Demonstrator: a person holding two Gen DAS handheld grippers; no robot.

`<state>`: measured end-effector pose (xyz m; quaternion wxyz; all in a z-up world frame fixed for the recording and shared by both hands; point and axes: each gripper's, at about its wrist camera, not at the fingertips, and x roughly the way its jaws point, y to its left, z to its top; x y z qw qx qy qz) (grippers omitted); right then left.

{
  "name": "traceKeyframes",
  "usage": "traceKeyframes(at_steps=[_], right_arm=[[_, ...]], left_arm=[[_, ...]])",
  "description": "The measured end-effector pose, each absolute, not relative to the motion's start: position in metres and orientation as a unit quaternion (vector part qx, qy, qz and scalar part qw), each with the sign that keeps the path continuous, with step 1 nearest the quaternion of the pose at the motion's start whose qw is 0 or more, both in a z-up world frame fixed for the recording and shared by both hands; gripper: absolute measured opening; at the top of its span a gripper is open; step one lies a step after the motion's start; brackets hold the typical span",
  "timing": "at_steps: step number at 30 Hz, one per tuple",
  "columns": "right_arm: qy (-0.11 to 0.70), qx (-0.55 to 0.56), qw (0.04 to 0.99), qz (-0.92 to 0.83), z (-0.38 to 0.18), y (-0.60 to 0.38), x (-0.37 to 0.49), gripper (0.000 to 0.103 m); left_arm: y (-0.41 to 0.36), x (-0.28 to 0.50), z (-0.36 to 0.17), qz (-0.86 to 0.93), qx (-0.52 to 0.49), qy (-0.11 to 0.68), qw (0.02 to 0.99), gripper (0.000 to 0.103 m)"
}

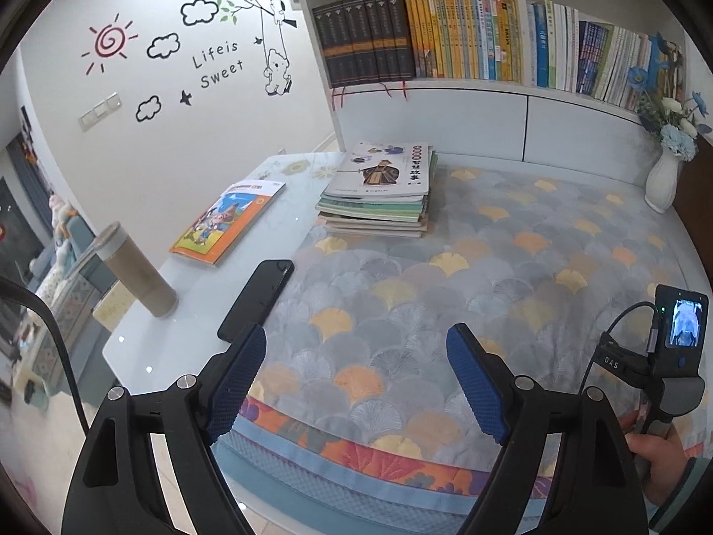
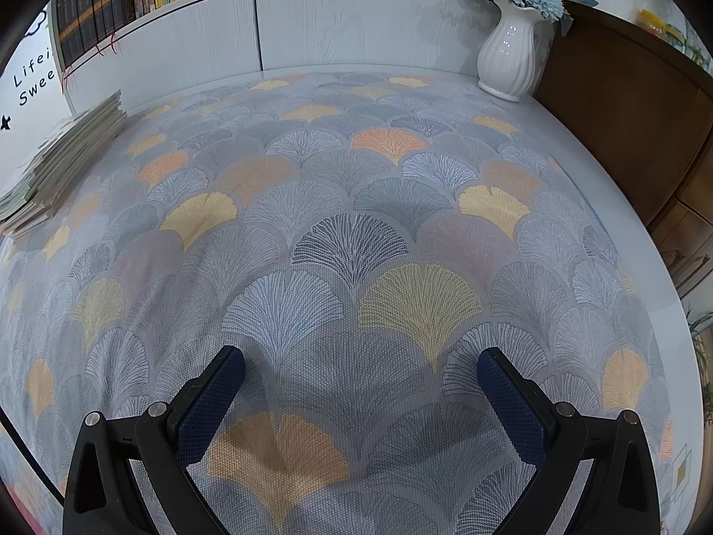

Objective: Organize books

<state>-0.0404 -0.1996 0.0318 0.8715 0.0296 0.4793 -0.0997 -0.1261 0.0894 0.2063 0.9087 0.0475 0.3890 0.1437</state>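
Observation:
A stack of thin books [image 1: 379, 191] lies at the far edge of the patterned mat [image 1: 445, 276], below the bookshelf [image 1: 445, 40]. One orange picture book [image 1: 227, 223] lies alone on the glass to the stack's left. My left gripper [image 1: 356, 356] is open and empty, above the mat's near edge. My right gripper [image 2: 361, 379] is open and empty, low over the mat [image 2: 356, 223]. The stack shows at the left edge of the right wrist view [image 2: 58, 156]. The right gripper's body and the hand holding it show in the left wrist view [image 1: 659, 356].
A black phone [image 1: 256, 298] and a tan bottle [image 1: 133, 267] rest on the glass table at the left. A white vase of blue flowers [image 1: 664, 178] stands at the back right; it also shows in the right wrist view [image 2: 512, 53]. A brown cabinet [image 2: 624, 133] borders the right.

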Motion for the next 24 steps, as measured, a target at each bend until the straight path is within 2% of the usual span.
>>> traceKeyframes(at_steps=[12,19,21,22,24], right_arm=[[0.482,0.029,0.870,-0.102,0.030,-0.196,-0.037,0.103],[0.574,0.065,0.806,-0.132,0.037,-0.201,-0.013,0.103],[0.599,0.076,0.788,-0.119,0.044,-0.201,-0.007,0.101],[0.599,0.083,0.790,-0.106,0.053,-0.200,-0.006,0.097],[0.573,0.088,0.809,-0.094,0.083,-0.197,-0.007,0.097]], left_arm=[[0.100,-0.104,0.223,0.144,0.076,0.373,0.913,0.083],[0.093,-0.053,0.247,0.113,0.091,0.359,0.922,0.088],[0.087,-0.044,0.249,0.098,0.089,0.359,0.924,0.088],[0.082,-0.038,0.250,0.088,0.089,0.360,0.925,0.088],[0.071,-0.028,0.251,0.072,0.091,0.360,0.926,0.088]])
